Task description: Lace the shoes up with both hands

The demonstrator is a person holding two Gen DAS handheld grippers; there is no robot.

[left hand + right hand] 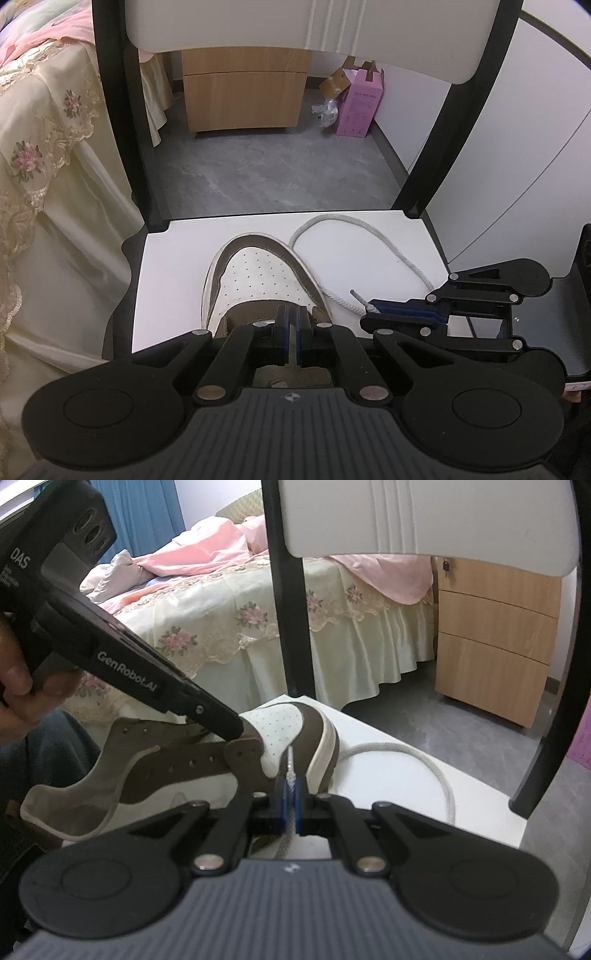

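Shoe [258, 280]: lying on the white chair seat [177, 258], toe pointing toward the far chair back; white perforated toe, brown overlays, cream sole rim.
Left gripper [293, 332]: leaning down over the near end of the toe area, jaws clenching on a thin part of the shoe's brown upper near the eyelet row; in the right wrist view its black body is slanting in from the upper left and meeting the shoe at the eyelet flap.
Right gripper [291, 797]: sitting just right of the shoe, jaws pinching the lace [424, 768] close to its end, with the aglet tip [290, 755] sticking out beyond the blue pads [300, 801] toward the toe.
Lace: white braided cord, looping across the seat on the right of the shoe, curving out toward the far edge and running back to the right gripper.
Eyelets [192, 763]: showing as a row of holes along the brown flap; no lace is passing through them.
Hand [16, 672]: gripping the left gripper's handle at the left edge.
Writing: "GenRobot.AI" and "DAS" reading in white on the left gripper's body.
Pink box [360, 107]: standing on the far floor; its print is too small to read.
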